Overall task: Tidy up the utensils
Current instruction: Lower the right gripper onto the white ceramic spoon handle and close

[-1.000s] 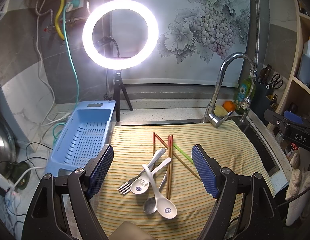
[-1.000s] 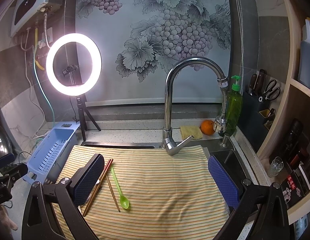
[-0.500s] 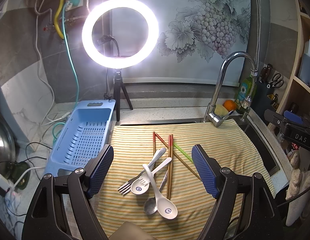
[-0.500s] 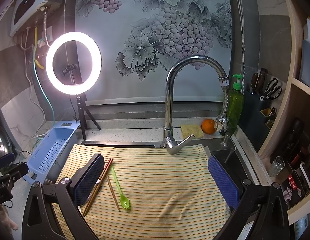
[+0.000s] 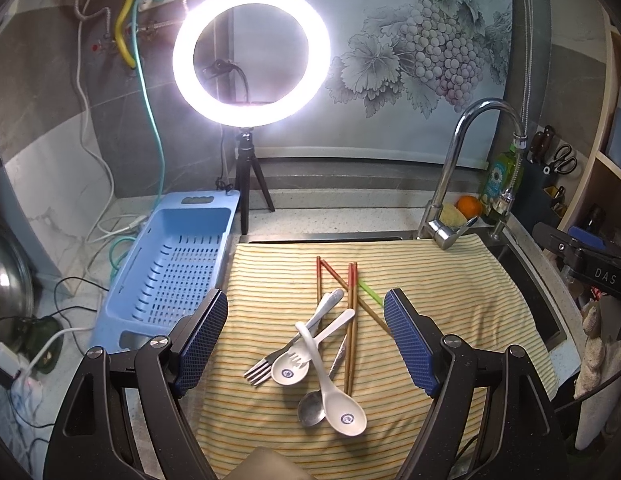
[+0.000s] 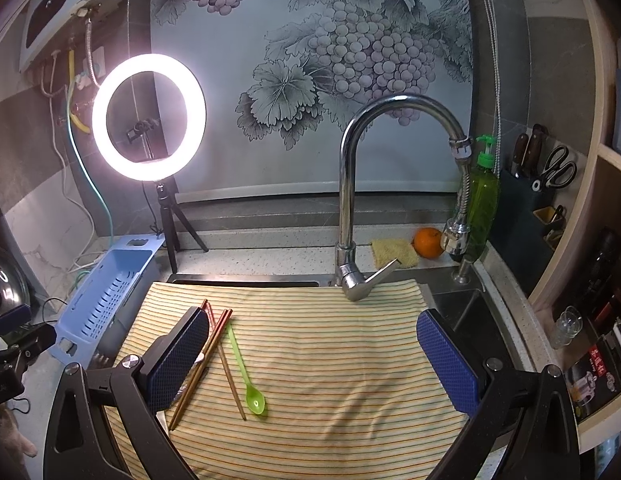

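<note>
Both the left gripper (image 5: 305, 342) and right gripper (image 6: 312, 356) hang spread and empty above the striped yellow cloth (image 5: 450, 280). On it, the tangled white ceramic spoons (image 5: 330, 380), steel fork (image 5: 270, 364) and wooden chopsticks (image 5: 351, 320) probably overlap; lift the topmost spoon first, toward the blue slotted plastic basket (image 5: 170, 276) beside the cloth.

Left tongs (image 5: 305, 338) wide apart, empty, above striped cloth (image 5: 450, 300). Utensil pile at cloth middle: two white spoons (image 5: 332, 380) crossed, fork (image 5: 266, 366) and metal spoon (image 5: 312, 404) beneath, chopsticks (image 5: 351, 320) fanned toward far edge, green spoon (image 5: 369, 293) handle partly hidden. Blue basket (image 5: 170, 272) just beside cloth's left edge.
</note>
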A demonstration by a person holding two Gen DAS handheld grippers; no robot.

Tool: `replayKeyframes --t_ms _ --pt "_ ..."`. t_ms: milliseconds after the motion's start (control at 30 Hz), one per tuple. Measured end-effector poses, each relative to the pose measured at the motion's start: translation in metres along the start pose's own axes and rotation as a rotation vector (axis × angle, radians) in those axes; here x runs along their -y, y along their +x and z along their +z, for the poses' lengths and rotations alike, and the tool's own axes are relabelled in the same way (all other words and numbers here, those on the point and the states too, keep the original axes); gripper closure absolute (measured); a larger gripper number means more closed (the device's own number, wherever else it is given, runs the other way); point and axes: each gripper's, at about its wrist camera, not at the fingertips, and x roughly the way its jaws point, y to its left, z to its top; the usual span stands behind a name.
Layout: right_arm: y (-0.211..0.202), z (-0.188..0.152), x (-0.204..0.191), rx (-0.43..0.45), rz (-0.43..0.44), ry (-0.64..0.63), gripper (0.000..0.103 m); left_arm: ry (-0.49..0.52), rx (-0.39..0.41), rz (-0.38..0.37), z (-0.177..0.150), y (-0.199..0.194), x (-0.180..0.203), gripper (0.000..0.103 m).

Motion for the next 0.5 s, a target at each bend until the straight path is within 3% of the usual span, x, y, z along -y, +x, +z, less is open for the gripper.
replayKeyframes --t_ms 367,500 --pt "0.026 -0.006 0.005 -0.073 0.129 0.019 0.0 -0.053 -0.068 0.022 -0.016 0.009 -0.022 0.022" --pt "0.04 -0.005 0.002 -0.129 0.238 0.026 0.0 -0.075 -0.087 0.017 -0.024 0.012 -0.026 0.023"
